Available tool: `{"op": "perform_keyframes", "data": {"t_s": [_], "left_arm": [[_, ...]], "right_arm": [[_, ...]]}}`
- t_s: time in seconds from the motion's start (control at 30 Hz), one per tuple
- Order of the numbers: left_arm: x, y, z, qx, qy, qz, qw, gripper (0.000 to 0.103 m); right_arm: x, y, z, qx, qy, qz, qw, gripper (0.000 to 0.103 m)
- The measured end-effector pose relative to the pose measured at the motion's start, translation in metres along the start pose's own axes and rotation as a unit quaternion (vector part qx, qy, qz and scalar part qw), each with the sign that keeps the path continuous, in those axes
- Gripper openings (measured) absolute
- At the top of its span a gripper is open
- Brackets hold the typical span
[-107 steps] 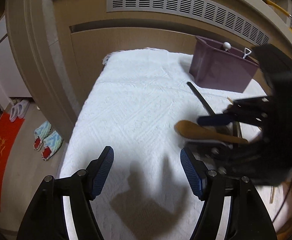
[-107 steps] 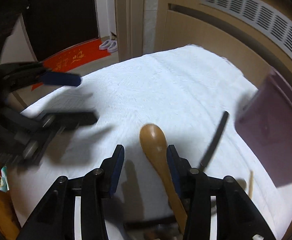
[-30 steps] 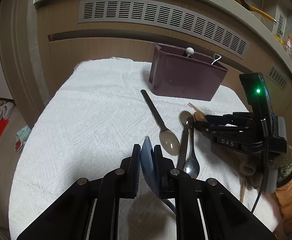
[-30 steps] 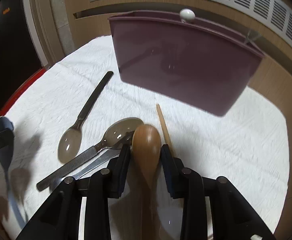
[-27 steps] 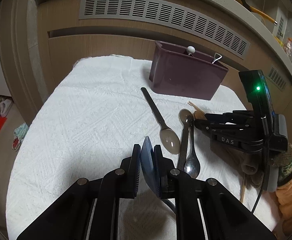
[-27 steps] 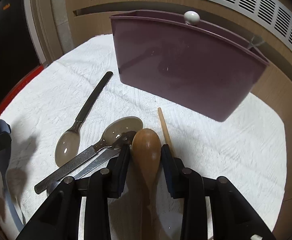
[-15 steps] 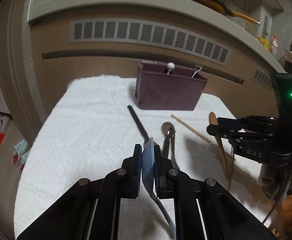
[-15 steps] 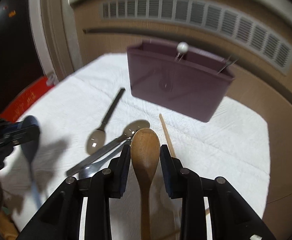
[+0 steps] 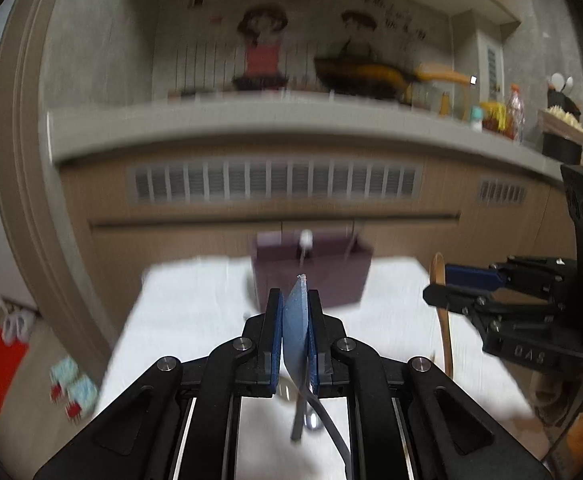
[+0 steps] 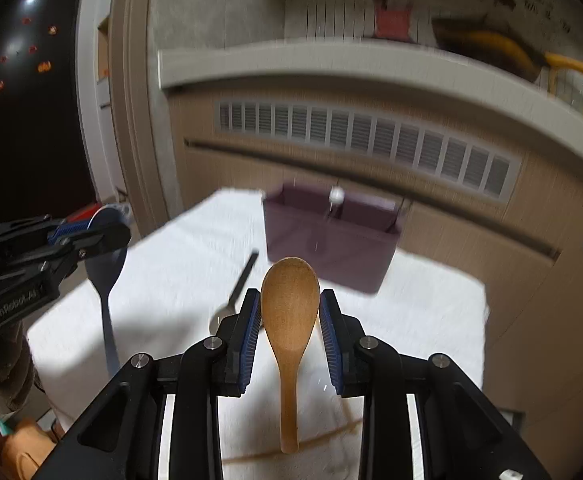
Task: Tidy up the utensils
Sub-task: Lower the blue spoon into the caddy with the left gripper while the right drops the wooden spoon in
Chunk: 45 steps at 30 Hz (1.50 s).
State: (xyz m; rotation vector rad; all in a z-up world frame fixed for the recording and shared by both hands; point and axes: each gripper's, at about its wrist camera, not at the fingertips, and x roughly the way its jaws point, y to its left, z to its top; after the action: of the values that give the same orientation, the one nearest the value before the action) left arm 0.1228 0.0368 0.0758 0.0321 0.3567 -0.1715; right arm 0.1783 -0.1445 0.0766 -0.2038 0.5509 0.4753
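My left gripper is shut on a blue-grey spoon, held by its bowl with the handle hanging down; it also shows in the right wrist view at the left. My right gripper is shut on a wooden spoon, bowl up, handle down; in the left wrist view the wooden spoon shows at the right. Both are raised above the white cloth. A purple utensil bin stands at the cloth's far side, also in the left wrist view, with utensil handles sticking out.
A dark-handled spoon lies on the cloth before the bin. Chopsticks lie under my right gripper. More metal utensils lie below my left gripper. A wooden cabinet with a vent grille rises behind the table.
Both grippers have risen and tilted up with their spoons, so the bin looks smaller and lower, and the counter and wall have come into view.
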Motion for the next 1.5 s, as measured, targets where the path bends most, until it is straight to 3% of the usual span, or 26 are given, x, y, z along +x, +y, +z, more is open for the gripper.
{"op": "perform_keyframes", "data": {"t_s": [0.23, 0.47, 0.73, 0.87, 1.1, 1.3, 1.5], "left_arm": [[0.010, -0.008, 0.086, 0.045, -0.097, 0.026, 0.9939, 0.011], [0.071, -0.006, 0.133, 0.067, -0.144, 0.044, 0.9863, 0.011], [0.162, 0.002, 0.152, 0.063, -0.126, 0.032, 0.9895, 0.011], [0.206, 0.006, 0.132, 0.065, -0.096, 0.026, 0.9929, 0.011], [0.276, 0.022, 0.080, 0.038, -0.005, 0.010, 0.9992, 0.011], [0.303, 0.021, 0.044, 0.018, 0.055, -0.018, 0.9981, 0.013], [0.302, 0.022, 0.034, 0.004, 0.080, -0.026, 0.9964, 0.018]], "right_arm": [[-0.030, -0.020, 0.084, -0.007, -0.098, -0.038, 0.994, 0.028], [-0.002, -0.060, 0.136, 0.017, -0.158, -0.057, 0.986, 0.028], [0.082, -0.098, 0.148, 0.052, -0.137, -0.057, 0.988, 0.028], [0.119, -0.104, 0.136, 0.053, -0.124, -0.050, 0.990, 0.028], [0.181, -0.110, 0.099, 0.065, -0.068, -0.044, 0.995, 0.028], [0.212, -0.105, 0.060, 0.059, -0.007, -0.038, 0.998, 0.028], [0.218, -0.112, 0.043, 0.076, 0.028, -0.034, 0.996, 0.029]]}}
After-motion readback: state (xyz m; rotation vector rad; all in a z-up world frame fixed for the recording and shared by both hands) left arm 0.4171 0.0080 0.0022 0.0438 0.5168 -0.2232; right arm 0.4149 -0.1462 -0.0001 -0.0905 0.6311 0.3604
